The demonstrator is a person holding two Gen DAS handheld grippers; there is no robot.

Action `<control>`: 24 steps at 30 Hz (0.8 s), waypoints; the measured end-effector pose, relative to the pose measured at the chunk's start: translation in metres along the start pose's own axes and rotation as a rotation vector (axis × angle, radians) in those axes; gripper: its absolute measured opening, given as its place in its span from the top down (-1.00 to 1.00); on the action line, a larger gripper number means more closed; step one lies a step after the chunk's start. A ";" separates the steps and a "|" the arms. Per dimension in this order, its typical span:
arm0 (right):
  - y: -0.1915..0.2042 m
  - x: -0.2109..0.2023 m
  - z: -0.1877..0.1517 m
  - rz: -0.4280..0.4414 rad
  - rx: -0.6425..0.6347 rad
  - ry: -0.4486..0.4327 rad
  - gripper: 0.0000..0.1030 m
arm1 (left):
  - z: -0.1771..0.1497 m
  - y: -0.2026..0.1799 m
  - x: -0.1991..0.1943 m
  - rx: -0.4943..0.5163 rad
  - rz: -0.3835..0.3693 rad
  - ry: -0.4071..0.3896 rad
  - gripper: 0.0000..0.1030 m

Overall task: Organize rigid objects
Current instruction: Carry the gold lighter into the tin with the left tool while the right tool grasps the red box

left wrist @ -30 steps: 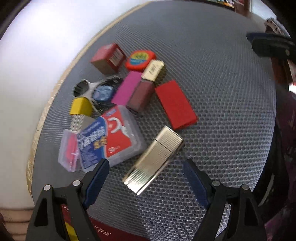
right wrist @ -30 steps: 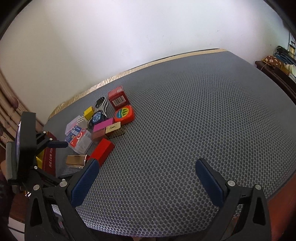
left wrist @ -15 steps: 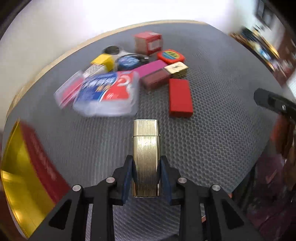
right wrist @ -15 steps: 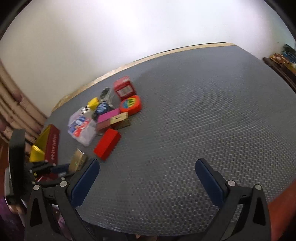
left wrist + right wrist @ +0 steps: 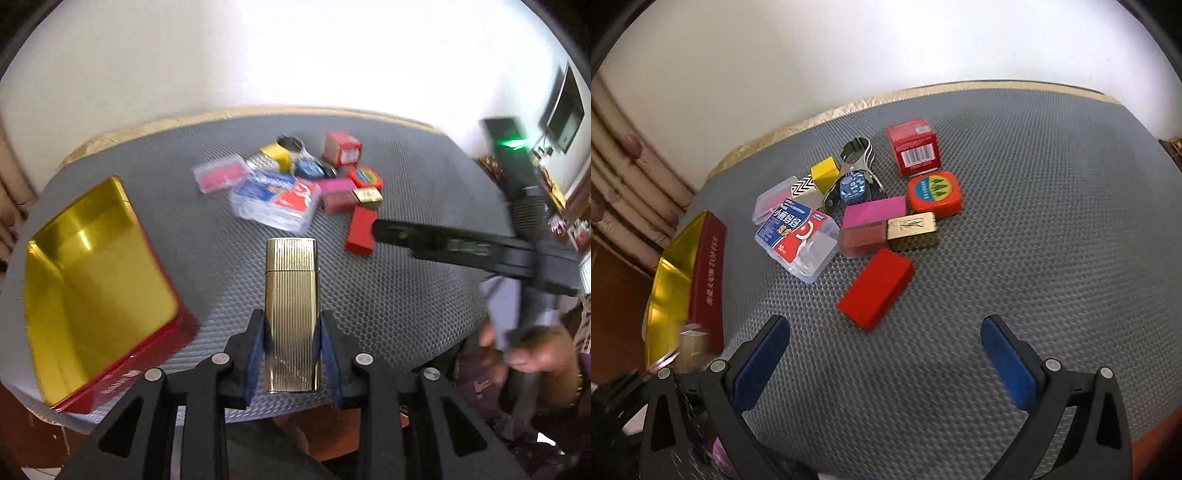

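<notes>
My left gripper (image 5: pixel 291 332) is shut on a ribbed gold lighter (image 5: pixel 291 302), held lengthwise above the grey mat. To its left lies an open red tin with a gold inside (image 5: pixel 92 288), also at the mat's left edge as the tin (image 5: pixel 701 266). My right gripper (image 5: pixel 886 350) stands open over the mat, just short of a red block (image 5: pixel 875 288). Behind the block is a cluster: a clear floss-pick box (image 5: pixel 798 240), a pink block (image 5: pixel 875 214), a gold block (image 5: pixel 912 229), a round orange case (image 5: pixel 934 194) and a red barcode box (image 5: pixel 912 146).
The grey honeycomb mat (image 5: pixel 1034 221) ends at a pale wall behind. A yellow cube (image 5: pixel 824 175), a metal clip (image 5: pixel 855 155) and a blue patterned cube (image 5: pixel 853 188) sit in the cluster. In the left wrist view the other gripper's black body (image 5: pixel 461 243) and a hand (image 5: pixel 535 350) cross the right side.
My left gripper closed on the gold lighter, lifted it off the mat and rolled, bringing the red tin into view. My right gripper moved left toward the cluster and the red block.
</notes>
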State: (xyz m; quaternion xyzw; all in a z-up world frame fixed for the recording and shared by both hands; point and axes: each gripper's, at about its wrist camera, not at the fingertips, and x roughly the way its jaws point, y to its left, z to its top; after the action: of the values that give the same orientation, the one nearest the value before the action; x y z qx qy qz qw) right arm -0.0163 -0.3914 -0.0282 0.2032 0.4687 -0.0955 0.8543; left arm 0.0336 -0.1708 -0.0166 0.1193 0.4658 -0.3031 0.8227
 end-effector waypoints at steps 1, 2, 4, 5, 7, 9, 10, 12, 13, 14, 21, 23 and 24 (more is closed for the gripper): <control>0.004 0.004 0.002 -0.015 -0.001 -0.003 -0.99 | 0.000 0.004 -0.007 -0.008 0.007 -0.012 0.43; 0.008 0.007 0.004 -0.034 -0.002 -0.004 -0.99 | -0.001 0.007 -0.013 -0.018 0.014 -0.027 0.43; 0.015 0.014 0.009 -0.050 0.003 0.009 -0.96 | -0.001 0.016 -0.024 -0.035 0.021 -0.047 0.43; 0.017 0.017 0.011 -0.066 -0.002 0.012 -0.94 | -0.001 0.020 -0.026 -0.043 0.025 -0.049 0.43; 0.023 0.026 0.015 -0.113 -0.012 0.029 -0.73 | -0.002 0.031 -0.034 -0.076 0.040 -0.065 0.43; 0.024 0.039 0.016 -0.107 -0.001 0.081 -0.28 | -0.002 0.042 -0.040 -0.096 0.047 -0.075 0.43; 0.022 0.048 0.015 -0.103 0.008 0.121 -0.06 | -0.002 0.048 -0.043 -0.112 0.062 -0.081 0.43; 0.021 0.048 0.014 -0.108 -0.002 0.101 0.00 | -0.004 0.061 -0.050 -0.147 0.077 -0.095 0.43; 0.020 0.050 0.014 -0.111 -0.007 0.115 0.08 | -0.005 0.066 -0.052 -0.162 0.079 -0.101 0.43; 0.018 0.049 0.013 -0.107 -0.008 0.110 0.19 | -0.006 0.074 -0.055 -0.186 0.081 -0.105 0.43; -0.010 0.029 0.009 -0.026 -0.005 0.123 0.44 | -0.009 0.109 -0.065 -0.270 0.132 -0.122 0.43; -0.016 0.017 0.007 0.014 -0.007 0.118 0.45 | -0.007 0.120 -0.066 -0.284 0.156 -0.129 0.43; -0.015 0.009 0.005 0.021 -0.018 0.111 0.45 | -0.006 0.126 -0.065 -0.290 0.168 -0.129 0.43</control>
State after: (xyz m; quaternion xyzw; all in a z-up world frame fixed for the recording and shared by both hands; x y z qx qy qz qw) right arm -0.0129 -0.4071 -0.0372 0.2055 0.5139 -0.0710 0.8298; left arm 0.0816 -0.0437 0.0244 0.0183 0.4395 -0.1698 0.8819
